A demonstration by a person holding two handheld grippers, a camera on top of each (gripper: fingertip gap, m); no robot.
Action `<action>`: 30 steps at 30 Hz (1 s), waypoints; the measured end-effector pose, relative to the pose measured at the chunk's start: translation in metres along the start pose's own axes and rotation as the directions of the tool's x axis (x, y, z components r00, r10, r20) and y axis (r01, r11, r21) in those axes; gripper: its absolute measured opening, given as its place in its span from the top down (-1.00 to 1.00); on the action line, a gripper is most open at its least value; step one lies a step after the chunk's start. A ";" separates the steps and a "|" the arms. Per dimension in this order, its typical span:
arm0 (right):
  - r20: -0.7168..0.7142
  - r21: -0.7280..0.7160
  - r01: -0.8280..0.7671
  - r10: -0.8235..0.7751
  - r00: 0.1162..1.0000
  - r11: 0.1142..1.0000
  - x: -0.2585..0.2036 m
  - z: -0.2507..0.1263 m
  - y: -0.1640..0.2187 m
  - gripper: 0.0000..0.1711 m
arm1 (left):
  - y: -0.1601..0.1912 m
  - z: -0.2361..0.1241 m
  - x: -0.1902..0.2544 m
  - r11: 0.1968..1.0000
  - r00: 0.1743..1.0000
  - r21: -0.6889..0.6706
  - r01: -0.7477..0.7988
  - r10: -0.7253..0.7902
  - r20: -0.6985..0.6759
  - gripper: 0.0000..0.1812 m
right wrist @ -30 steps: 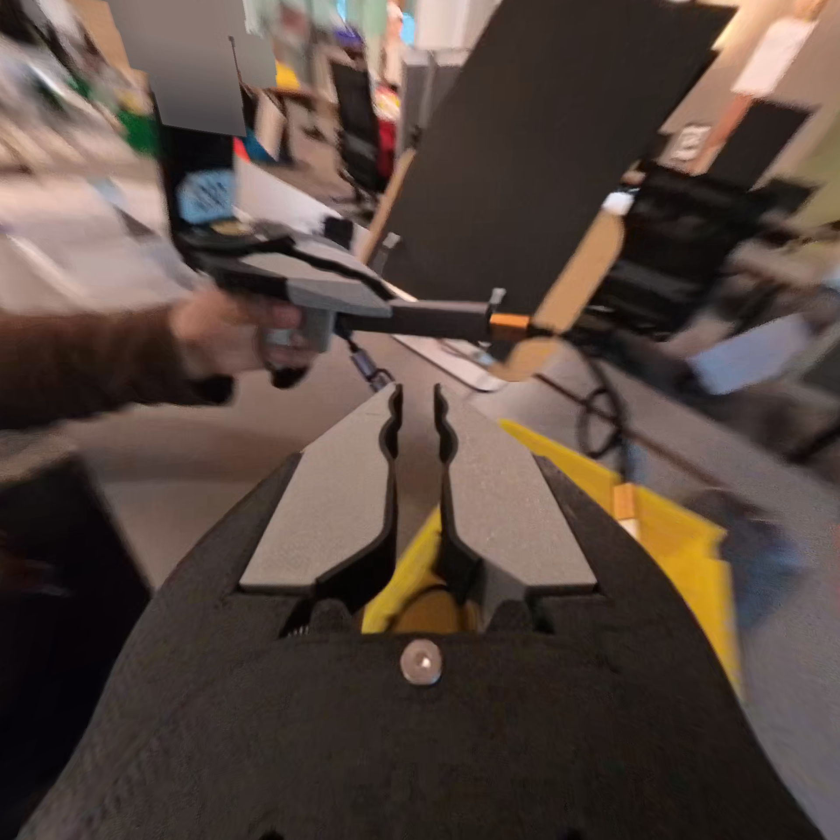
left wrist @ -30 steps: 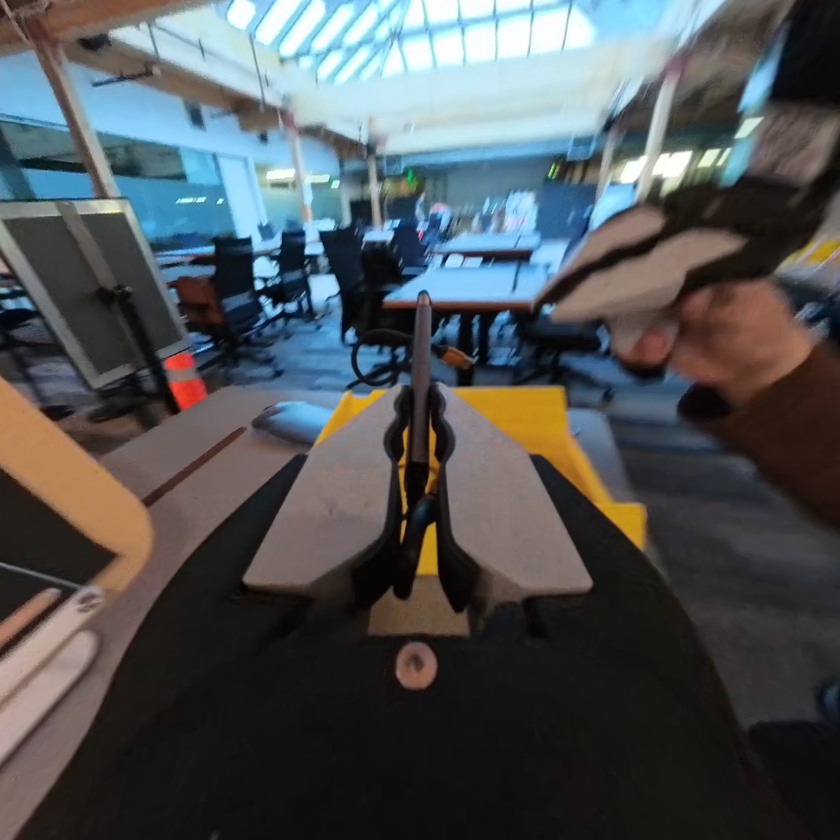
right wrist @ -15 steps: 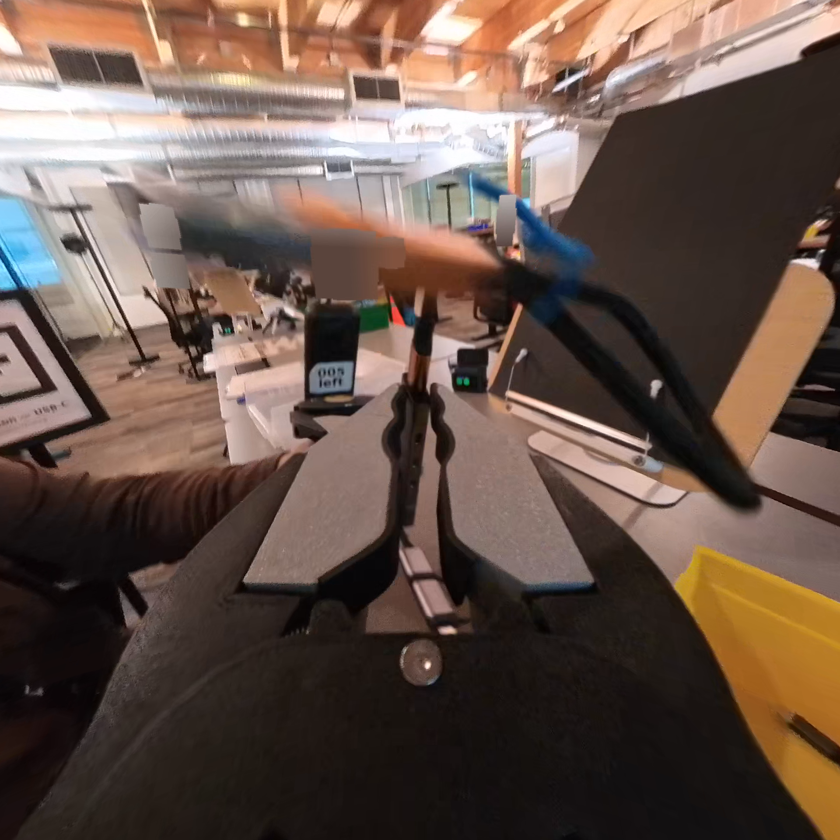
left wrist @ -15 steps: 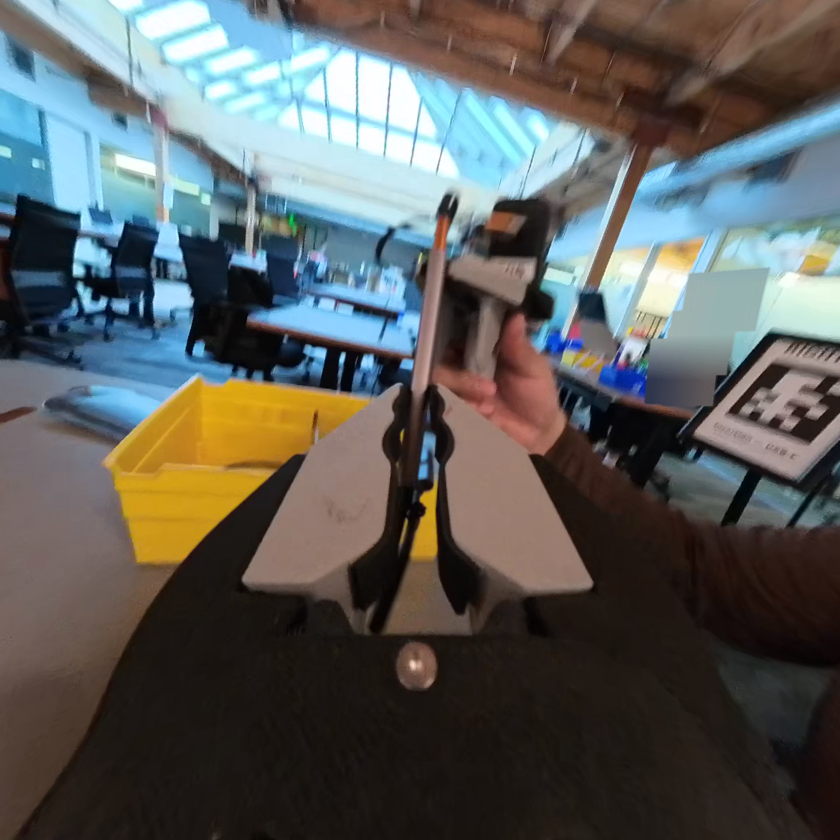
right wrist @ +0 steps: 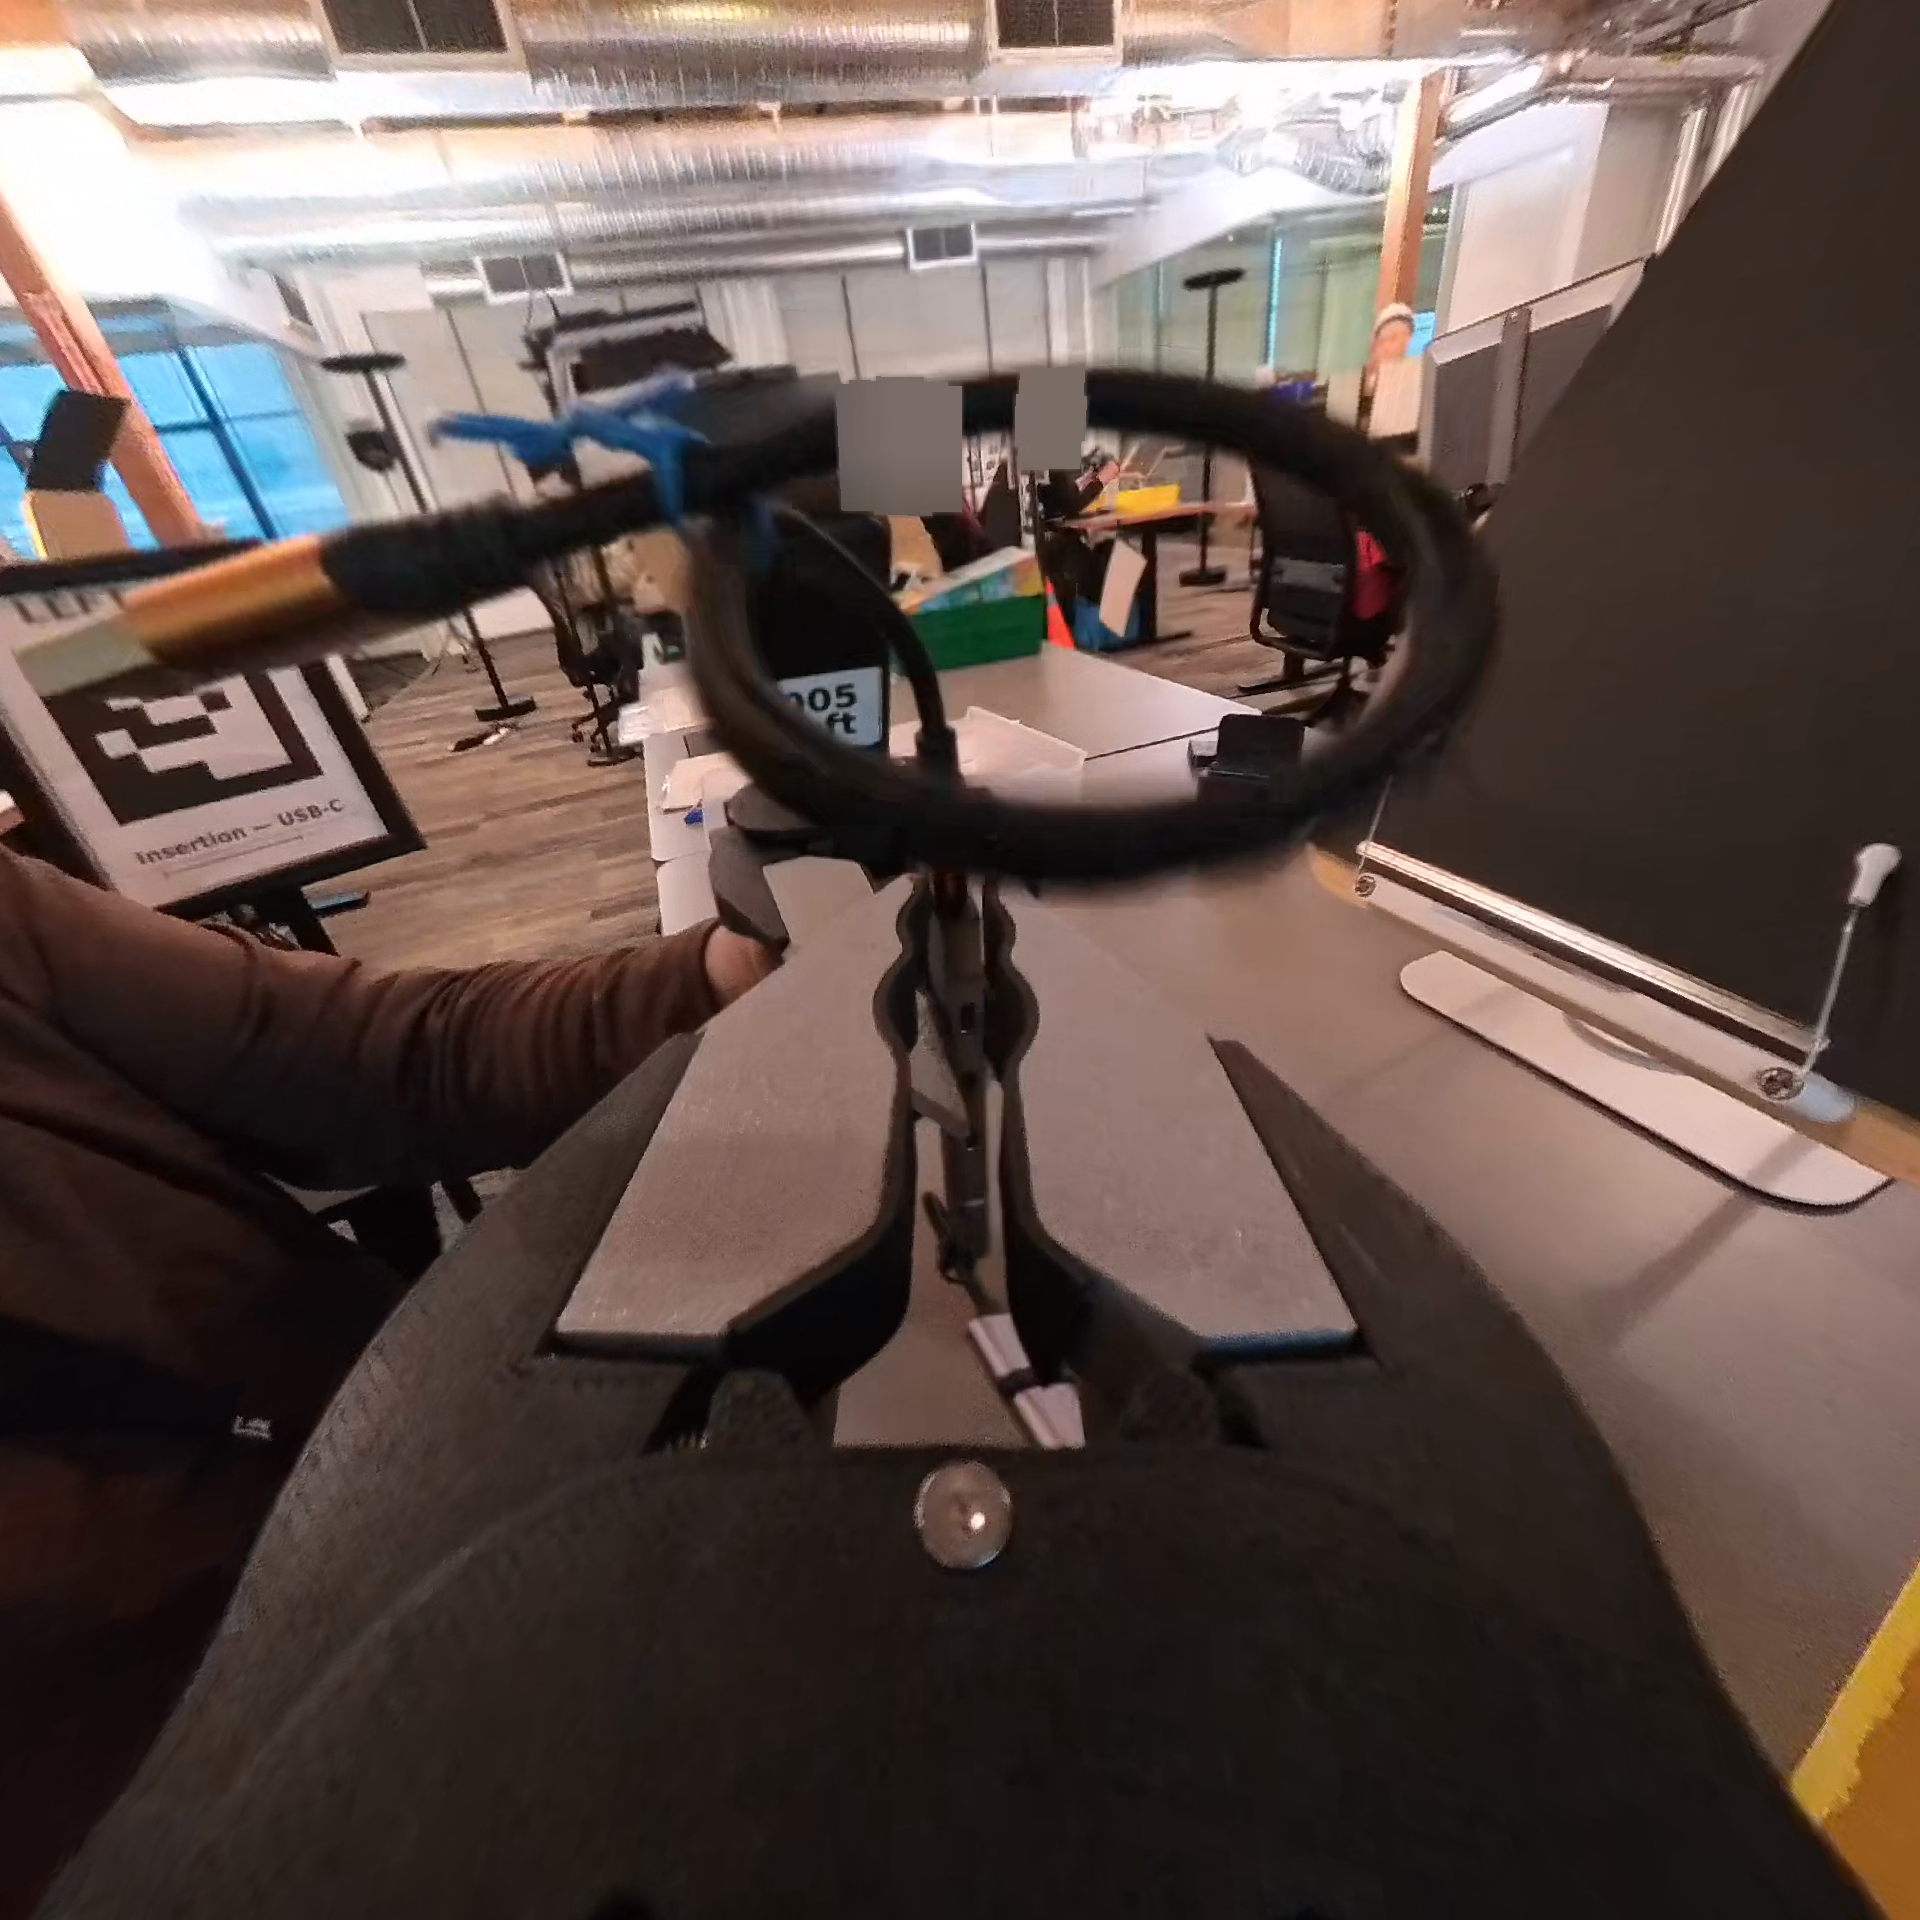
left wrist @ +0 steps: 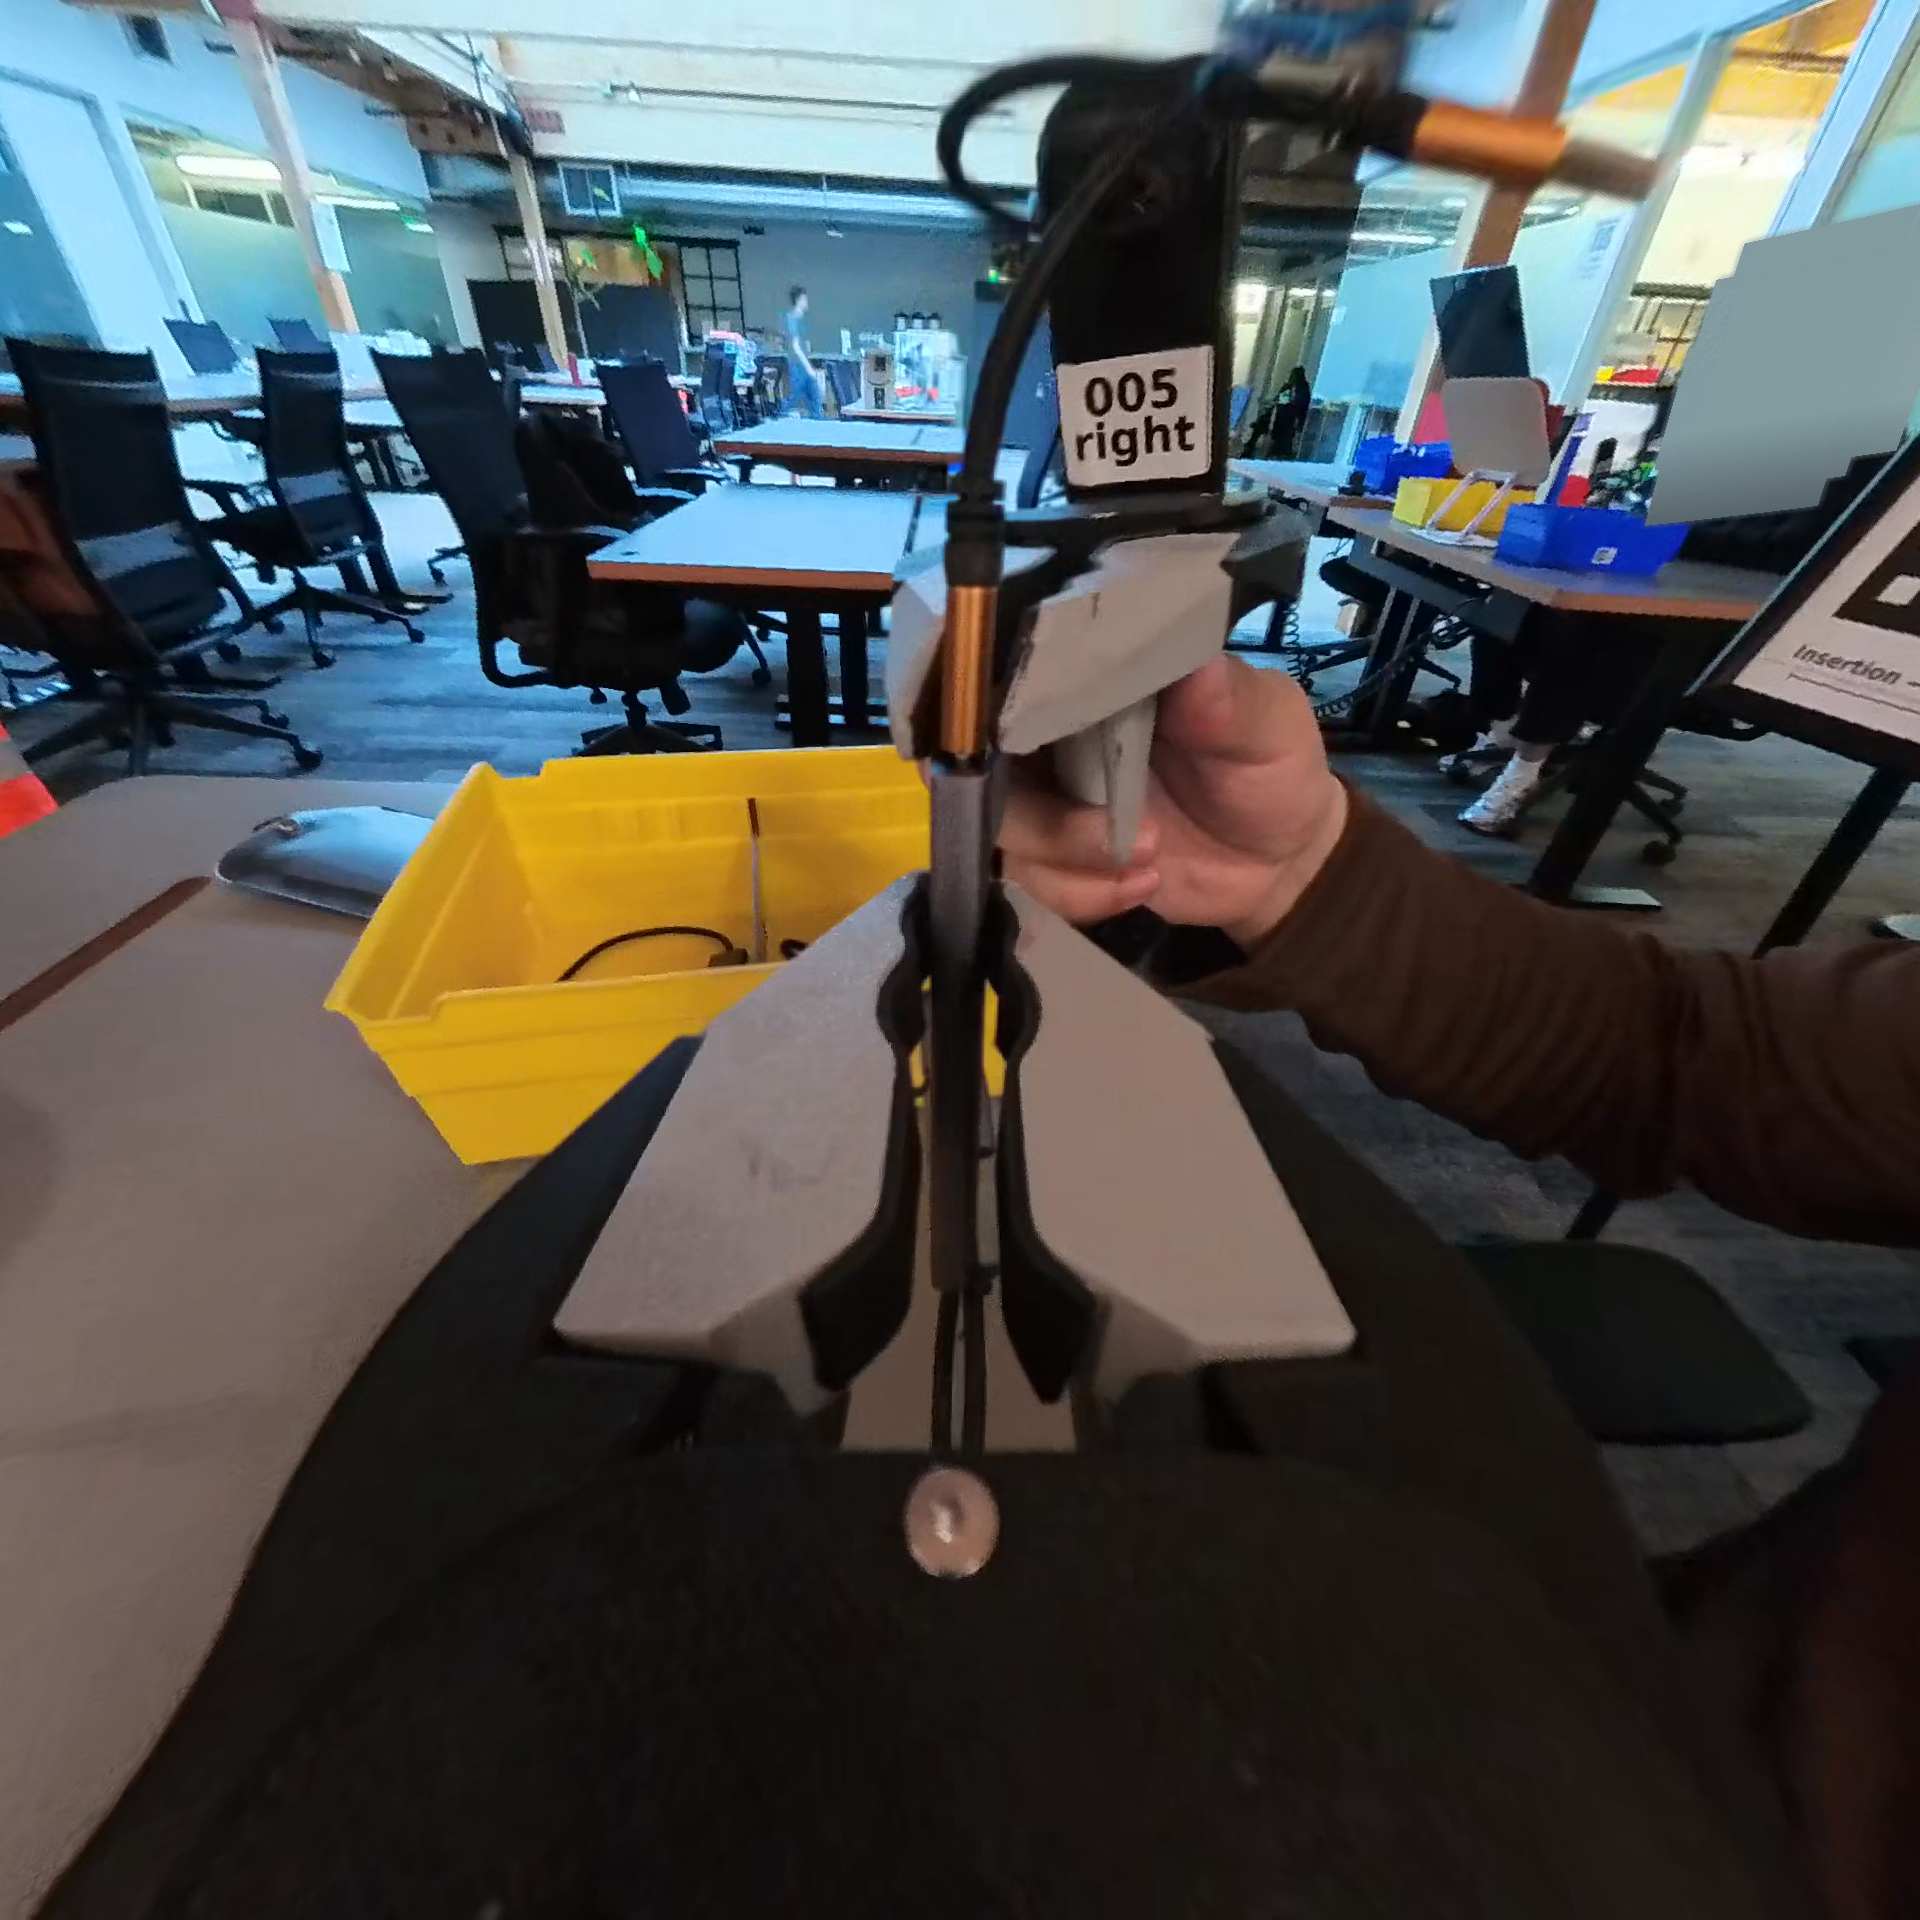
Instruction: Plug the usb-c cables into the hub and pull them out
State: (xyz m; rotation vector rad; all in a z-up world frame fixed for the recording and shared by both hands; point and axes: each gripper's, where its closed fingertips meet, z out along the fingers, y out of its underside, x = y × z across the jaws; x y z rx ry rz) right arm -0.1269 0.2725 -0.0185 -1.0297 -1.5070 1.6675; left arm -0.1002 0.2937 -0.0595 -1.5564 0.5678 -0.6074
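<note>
In the left wrist view, the left gripper (left wrist: 956,935) was closed on the slim grey hub (left wrist: 954,1049), held upright above the yellow bin (left wrist: 499,1039). The right gripper (left wrist: 971,665) pinched the usb-c cable (left wrist: 962,665) plug at the hub's top end.

In the right wrist view, the right gripper (right wrist: 958,940) clamped the plug, and the black cable (right wrist: 1434,623) looped above.

Black hand-held gripper (left wrist: 958,971), grey textured fingers (left wrist: 790,1143), silver screw (left wrist: 951,1536), brown sleeve (left wrist: 1558,1049)
</note>
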 end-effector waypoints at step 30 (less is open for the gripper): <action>-0.141 0.391 -0.018 0.079 0.987 0.920 -0.002 -0.003 -0.035 1.00 | -0.038 -0.010 0.023 0.895 0.929 0.262 0.361 -0.322 -0.181 0.92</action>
